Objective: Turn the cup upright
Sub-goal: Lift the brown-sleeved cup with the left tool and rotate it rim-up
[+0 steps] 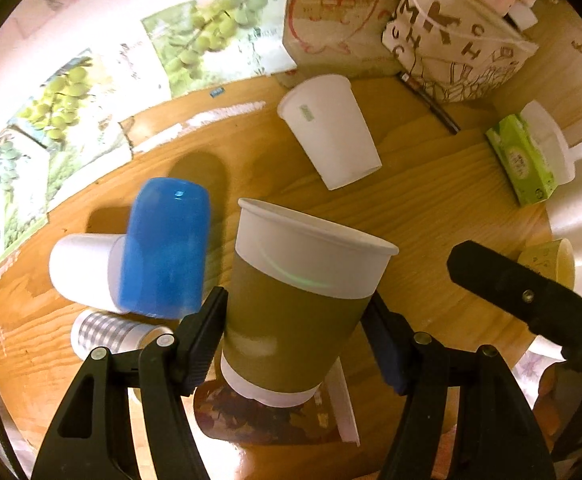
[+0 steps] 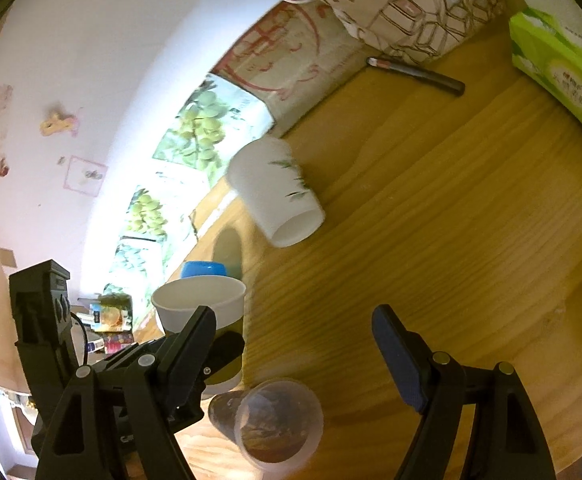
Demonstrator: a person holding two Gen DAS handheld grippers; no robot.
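L gripper point(image 1: 297, 340): jaws clamped on the brown-sleeved paper cup point(image 1: 303, 296), one pad each side of the sleeve. Cup is mouth-up, slightly tilted, its base just over a clear plastic cup point(image 1: 275, 416) lying on its side on the bench point(image 1: 431, 208). Can't tell if the base touches anything.

R gripper point(image 2: 307, 344): jaws spread wide, nothing between them, bare bench below. In the R wrist view the same brown cup point(image 2: 201, 308) sits at lower left w/ the L gripper's finger across it; clear plastic cup point(image 2: 275, 420) lies just in front, mouth toward the camera.

Just left of the held cup, L view: blue cup point(image 1: 165, 248) mouth-down, a white cup point(image 1: 85, 268) beside it, and a silver-striped cup point(image 1: 111, 334) on its side nearer the camera.

Further back: white paper cup point(image 1: 331, 130) lying on its side mid-bench. Green tissue box point(image 1: 521, 160) at right edge. Black pen point(image 2: 417, 74) near a printed paper bag point(image 1: 455, 36). Grape posters point(image 1: 207, 36) along the wall at rear.
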